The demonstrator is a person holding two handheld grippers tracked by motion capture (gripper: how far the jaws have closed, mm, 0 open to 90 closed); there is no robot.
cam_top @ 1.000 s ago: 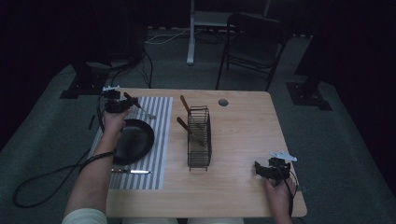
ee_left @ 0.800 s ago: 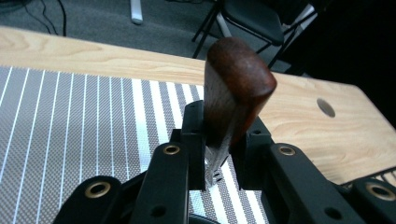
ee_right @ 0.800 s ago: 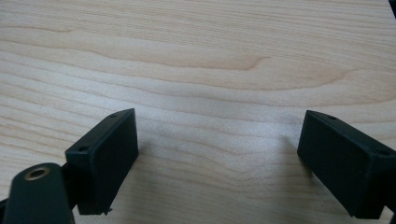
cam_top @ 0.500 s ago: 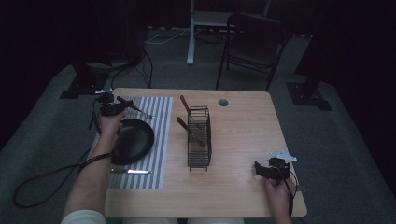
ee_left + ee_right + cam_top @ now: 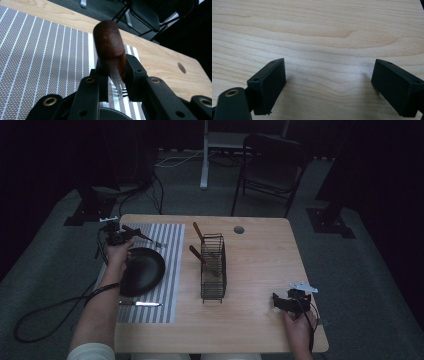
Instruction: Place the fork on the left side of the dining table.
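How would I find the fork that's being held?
Look at the striped placemat on the table's left side. At its far edge, past the black plate, the left gripper pinches a fork. It is lifted, while the other wooden-handled utensils stand in the wire rack.

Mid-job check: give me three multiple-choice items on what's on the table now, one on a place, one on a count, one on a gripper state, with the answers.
1. Where does the knife lie?
A. inside the wire rack
B. on the striped mat, near the table's near edge
C. on the plate

2. How many brown handles stick up from the wire rack?
A. two
B. four
C. none

3. How does the left gripper stand?
A. open over bare wood
B. shut on nothing
C. shut on the fork

Answers:
1. B, the high view shows it flat on the striped mat, nearer the person than the black plate.
2. A, two handles rise at the rack's far end.
3. C, the left gripper view shows the jaws clamped on the fork, its brown handle pointing forward.
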